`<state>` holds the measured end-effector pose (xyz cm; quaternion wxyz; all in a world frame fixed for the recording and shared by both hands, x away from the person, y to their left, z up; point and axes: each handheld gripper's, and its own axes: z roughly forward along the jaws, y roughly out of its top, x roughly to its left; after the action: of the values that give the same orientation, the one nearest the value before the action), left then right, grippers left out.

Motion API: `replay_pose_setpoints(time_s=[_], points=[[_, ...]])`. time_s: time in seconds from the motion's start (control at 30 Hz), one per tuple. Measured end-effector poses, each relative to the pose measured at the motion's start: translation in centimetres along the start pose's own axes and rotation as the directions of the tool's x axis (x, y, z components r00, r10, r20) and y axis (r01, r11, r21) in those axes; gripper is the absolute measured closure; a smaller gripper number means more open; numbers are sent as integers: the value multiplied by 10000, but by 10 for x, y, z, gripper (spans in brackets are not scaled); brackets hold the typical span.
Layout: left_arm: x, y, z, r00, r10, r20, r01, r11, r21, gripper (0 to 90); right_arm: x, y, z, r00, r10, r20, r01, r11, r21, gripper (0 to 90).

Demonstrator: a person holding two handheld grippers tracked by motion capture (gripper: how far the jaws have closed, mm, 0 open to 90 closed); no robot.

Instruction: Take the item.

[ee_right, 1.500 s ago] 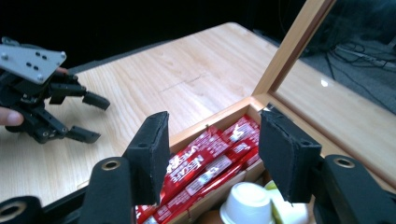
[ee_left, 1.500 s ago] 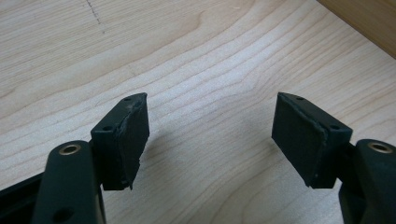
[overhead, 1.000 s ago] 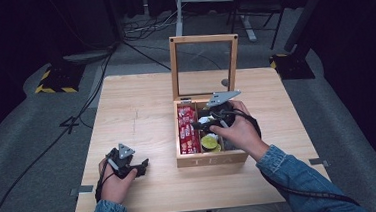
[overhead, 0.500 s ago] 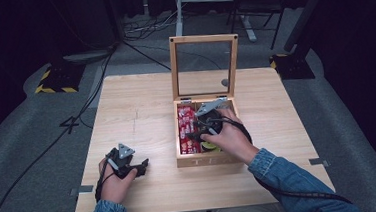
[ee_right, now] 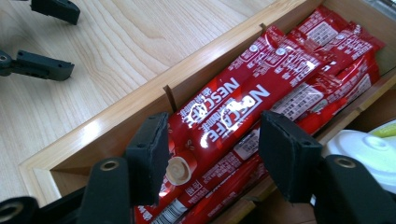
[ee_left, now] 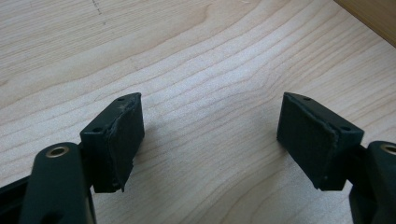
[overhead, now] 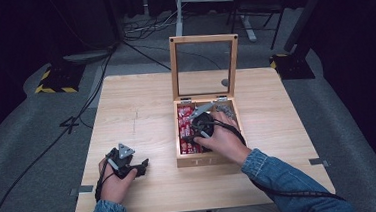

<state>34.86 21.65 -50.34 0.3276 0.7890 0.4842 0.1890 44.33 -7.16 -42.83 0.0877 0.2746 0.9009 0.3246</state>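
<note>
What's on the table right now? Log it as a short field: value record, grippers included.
surface: wooden table
container: wooden box, glass-paned lid standing open
contents: red Nescafe sachets lying lengthwise in the left compartment; a white object in the neighbouring one, too little in view to identify
right gripper: open, jaws straddling the sachets, not closed on them
left gripper: open, over bare tabletop near the front left, holding nothing

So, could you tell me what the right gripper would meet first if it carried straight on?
Probably the red sachets in the box: the right gripper is open, jaws either side of the top one.
</note>
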Motion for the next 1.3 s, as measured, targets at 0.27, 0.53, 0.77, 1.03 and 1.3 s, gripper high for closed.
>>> replay_pose_setpoints(time_s=[0.27, 0.53, 0.77, 1.03, 1.3], points=[[0, 0, 0, 10000, -2, 0, 2, 10000, 2, 233, 8, 4, 8, 9976, -452, 523, 426, 9979, 492, 432], [0, 0, 0, 10000, 0, -2, 0, 10000, 0, 234, 13, 4, 10, 9951, -601, 780, 530, 9946, 897, 515], [0, 0, 0, 10000, 3, -2, -3, 10000, 2, 233, 15, 3, 8, 9941, -512, 952, 432, 9955, 845, 644], [0, 0, 0, 10000, -21, -1, 21, 10000, -12, 233, 20, 6, 5, 9970, -221, 739, 187, 9988, 462, 781], [0, 0, 0, 10000, 0, 0, 0, 10000, 1, 233, 25, 11, -6, 9989, -65, 474, 84, 9991, -415, 809]])
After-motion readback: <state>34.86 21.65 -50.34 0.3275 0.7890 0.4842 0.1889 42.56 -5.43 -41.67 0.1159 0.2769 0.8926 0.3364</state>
